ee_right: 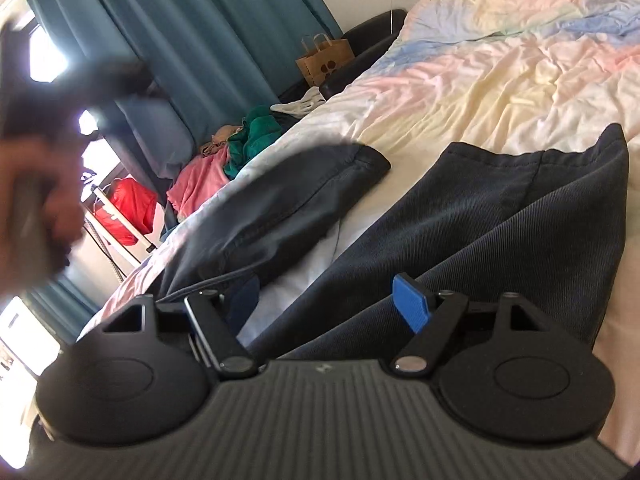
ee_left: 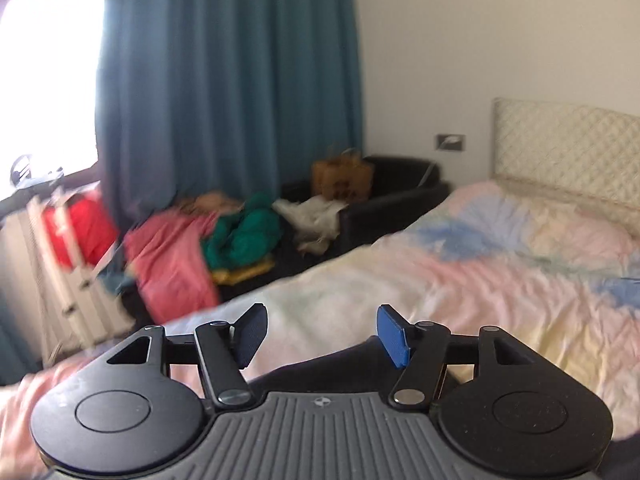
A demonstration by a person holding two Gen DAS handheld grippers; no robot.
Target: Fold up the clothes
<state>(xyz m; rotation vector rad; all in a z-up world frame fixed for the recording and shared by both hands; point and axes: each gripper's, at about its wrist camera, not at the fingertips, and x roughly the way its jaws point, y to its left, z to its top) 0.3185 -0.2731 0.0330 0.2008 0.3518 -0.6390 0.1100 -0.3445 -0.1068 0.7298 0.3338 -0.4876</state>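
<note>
Trousers spread under open right claw.

A home bedroom: bed, curtain, clothes pile.

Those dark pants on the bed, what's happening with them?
A person is folding clothes with a claw in each hand. The dark pants lie spread on the pastel bedsheet, legs apart, not folded yet. The right claw is open, low over the pants, pinching nothing. The left claw is open and empty too, held up over the bed. A pile of clothes waits beside the bed.
</note>
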